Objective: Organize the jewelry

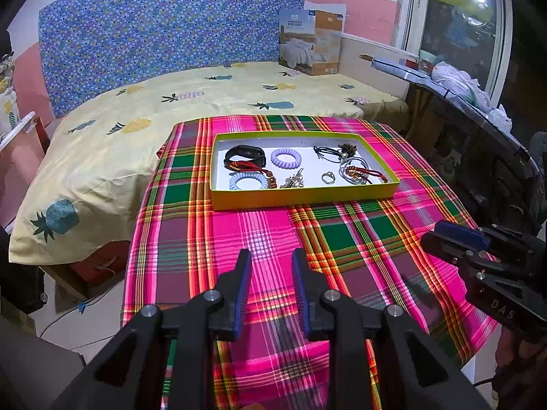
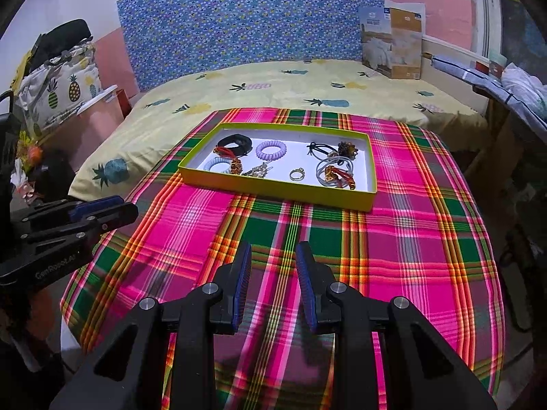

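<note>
- My left gripper (image 1: 270, 256) hovers over the near part of the table (image 1: 359, 232), its blue-padded fingers apart with nothing between them.
- My right gripper (image 2: 273, 249) hovers beside it over the same plaid cloth, fingers likewise apart and empty; in the left wrist view it shows at the right edge (image 1: 444, 235).
- The jewelry lies in a shallow yellow-green tray (image 1: 301, 201) with a white floor, set on the far half of the table, well apart from both grippers.
- At the tray's left end sit a black watch band (image 1: 245, 154), a red cord bracelet (image 1: 249, 167) touching it, and a pale blue spiral hair tie (image 1: 247, 181) near the front wall.
- A lilac spiral hair tie (image 1: 286, 158) lies just right of the watch band.
- In the middle near the front wall are a small metal clip cluster (image 1: 293, 181) and a ring (image 1: 328, 177), apart from each other.
- At the right end, black cords (image 1: 326, 152), a brown beaded piece (image 1: 348, 148), grey elastic loops (image 1: 354, 167) and a red-and-amber bracelet (image 1: 365, 174) overlap in a tangle.
- Behind the table is a bed (image 1: 205, 102) with a pineapple-print sheet.
</note>
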`<action>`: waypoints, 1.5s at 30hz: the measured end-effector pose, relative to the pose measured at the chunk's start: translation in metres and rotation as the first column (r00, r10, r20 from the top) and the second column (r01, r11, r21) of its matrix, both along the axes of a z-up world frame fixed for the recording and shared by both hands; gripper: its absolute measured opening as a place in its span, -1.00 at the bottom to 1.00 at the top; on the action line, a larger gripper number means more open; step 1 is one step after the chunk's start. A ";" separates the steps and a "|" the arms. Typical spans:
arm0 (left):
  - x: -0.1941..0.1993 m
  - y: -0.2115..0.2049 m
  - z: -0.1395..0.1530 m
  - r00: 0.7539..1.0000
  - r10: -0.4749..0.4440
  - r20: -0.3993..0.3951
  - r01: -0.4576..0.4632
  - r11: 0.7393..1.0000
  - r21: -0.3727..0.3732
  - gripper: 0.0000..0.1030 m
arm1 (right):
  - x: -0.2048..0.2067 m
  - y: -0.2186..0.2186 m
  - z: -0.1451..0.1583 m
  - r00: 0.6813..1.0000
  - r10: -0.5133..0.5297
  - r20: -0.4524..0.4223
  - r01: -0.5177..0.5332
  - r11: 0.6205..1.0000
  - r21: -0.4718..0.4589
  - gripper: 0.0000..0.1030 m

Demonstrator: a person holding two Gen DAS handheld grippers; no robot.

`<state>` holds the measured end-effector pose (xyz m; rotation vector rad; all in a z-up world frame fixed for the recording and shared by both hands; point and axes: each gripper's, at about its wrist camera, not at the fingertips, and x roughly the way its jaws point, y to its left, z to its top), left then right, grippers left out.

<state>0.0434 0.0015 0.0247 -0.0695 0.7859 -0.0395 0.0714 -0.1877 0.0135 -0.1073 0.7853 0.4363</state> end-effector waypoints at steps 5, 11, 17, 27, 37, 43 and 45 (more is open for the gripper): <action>-0.001 -0.001 0.000 1.000 0.003 0.000 -0.003 1.000 0.002 -0.51 | 0.000 0.000 -0.001 1.000 0.004 -0.005 -0.004 1.000 0.000 -0.46; -0.001 0.000 0.000 1.000 0.005 0.001 -0.005 1.000 0.004 -0.51 | 0.001 0.003 -0.003 1.000 0.009 -0.013 -0.009 1.000 -0.004 -0.46; 0.000 0.001 -0.001 1.000 0.008 0.000 -0.008 1.000 0.005 -0.51 | 0.002 0.003 -0.004 1.000 0.009 -0.017 -0.009 1.000 -0.004 -0.46; 0.000 0.003 -0.002 1.000 0.013 -0.001 -0.013 1.000 0.006 -0.51 | 0.003 0.003 -0.005 1.000 0.012 -0.017 -0.012 1.000 -0.005 -0.46; -0.001 0.002 -0.003 1.000 0.020 -0.002 -0.020 1.000 0.009 -0.51 | 0.002 0.006 -0.006 1.000 0.014 -0.020 -0.014 1.000 -0.007 -0.46; 0.000 0.002 -0.004 1.000 0.024 -0.006 -0.024 1.000 0.015 -0.51 | 0.002 0.007 -0.007 1.000 0.015 -0.021 -0.015 1.000 -0.007 -0.46; 0.000 0.002 -0.004 1.000 0.026 -0.006 -0.026 0.999 0.019 -0.51 | 0.002 0.007 -0.007 1.000 0.015 -0.022 -0.015 1.000 -0.008 -0.46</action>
